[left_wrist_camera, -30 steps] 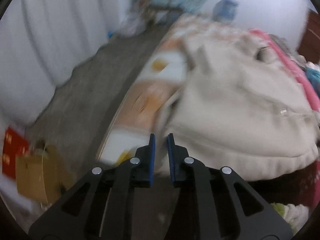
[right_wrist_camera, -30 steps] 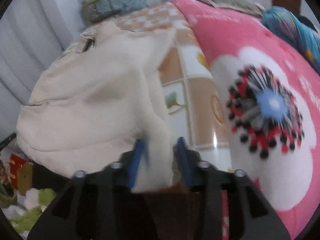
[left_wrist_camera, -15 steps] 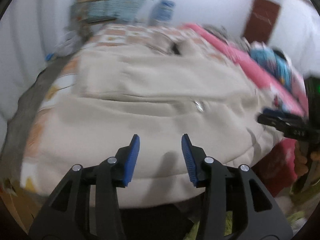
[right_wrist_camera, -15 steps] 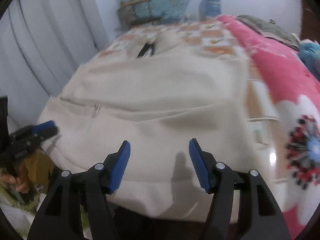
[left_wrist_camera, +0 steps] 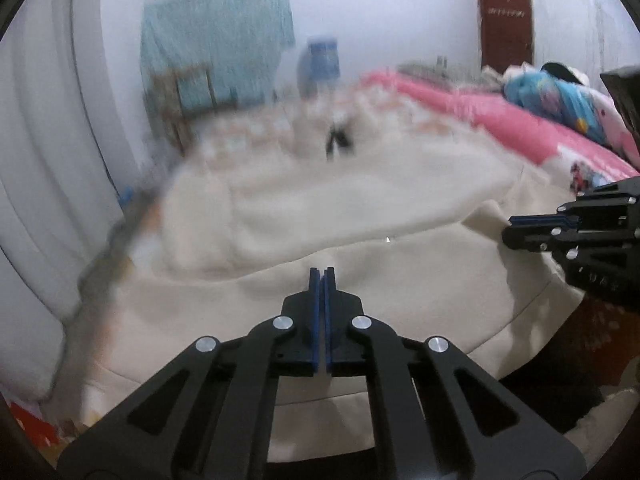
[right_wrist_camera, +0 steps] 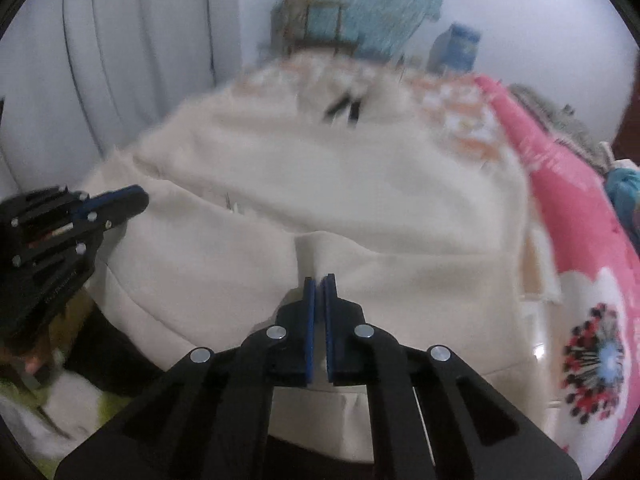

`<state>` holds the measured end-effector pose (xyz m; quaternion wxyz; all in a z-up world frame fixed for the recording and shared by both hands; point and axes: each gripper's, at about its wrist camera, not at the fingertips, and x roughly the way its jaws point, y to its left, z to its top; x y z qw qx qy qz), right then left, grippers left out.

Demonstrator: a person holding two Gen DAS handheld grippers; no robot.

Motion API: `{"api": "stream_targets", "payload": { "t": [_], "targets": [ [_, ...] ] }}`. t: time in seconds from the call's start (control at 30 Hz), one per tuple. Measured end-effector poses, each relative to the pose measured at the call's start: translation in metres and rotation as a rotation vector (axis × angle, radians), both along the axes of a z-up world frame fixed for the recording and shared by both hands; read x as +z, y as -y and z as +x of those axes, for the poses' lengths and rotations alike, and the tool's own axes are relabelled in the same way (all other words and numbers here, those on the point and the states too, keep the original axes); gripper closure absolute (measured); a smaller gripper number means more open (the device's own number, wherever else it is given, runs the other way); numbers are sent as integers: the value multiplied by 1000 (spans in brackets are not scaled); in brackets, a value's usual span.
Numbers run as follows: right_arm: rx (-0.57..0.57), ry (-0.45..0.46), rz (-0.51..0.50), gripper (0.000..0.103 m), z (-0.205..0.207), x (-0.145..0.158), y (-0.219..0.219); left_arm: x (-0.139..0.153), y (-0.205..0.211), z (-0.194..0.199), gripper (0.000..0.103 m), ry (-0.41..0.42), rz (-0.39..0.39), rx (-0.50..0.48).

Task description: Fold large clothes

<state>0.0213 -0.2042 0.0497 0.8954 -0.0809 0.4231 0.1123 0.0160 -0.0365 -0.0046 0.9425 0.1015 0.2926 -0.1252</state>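
Bed [right_wrist_camera: 460,112], soft cream garment [right_wrist_camera: 400,208] pinched

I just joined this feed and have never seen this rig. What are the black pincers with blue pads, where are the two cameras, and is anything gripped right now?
Each pincer is a hand-held two-finger tool; a person carries one in each hand. A fisheye camera rides on each, looking along its fingers. In the left wrist view you see the left tool, and the right tool enters from the side. The right wrist view shows the right tool. Both look closed, each apparently pinching a fold near the hem of the large cream sweatshirt, though blur hides the contact. The garment lies on a bed with an orange-and-white checked sheet and a pink flowered blanket.
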Motion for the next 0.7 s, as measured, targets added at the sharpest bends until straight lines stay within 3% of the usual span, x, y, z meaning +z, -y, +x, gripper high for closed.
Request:
{"api": "stream_targets", "payload": {
  "t": [0.1,0.3,0.33,0.47,0.6,0.7],
  "targets": [
    [-28,77,1,99,-1,17,0,8,8,-1,102,97,64,-6],
    [-55,10,-108,98,34,-48,-13,-50,24,38,101,12,174,11],
    [-56,33,-109,98,31,-47,-13,-53,24,36,101,29,188,12],
    [-45,10,-75,95,32,-44,-6,-52,18,35,101,21,169,17],
    [-86,-15,40,90,28,-28,27,-52,16,35,101,17,154,22],
    [-180,26,-35,90,23,-20,54,-53,16,34,101,16,144,25]
  ]
}}
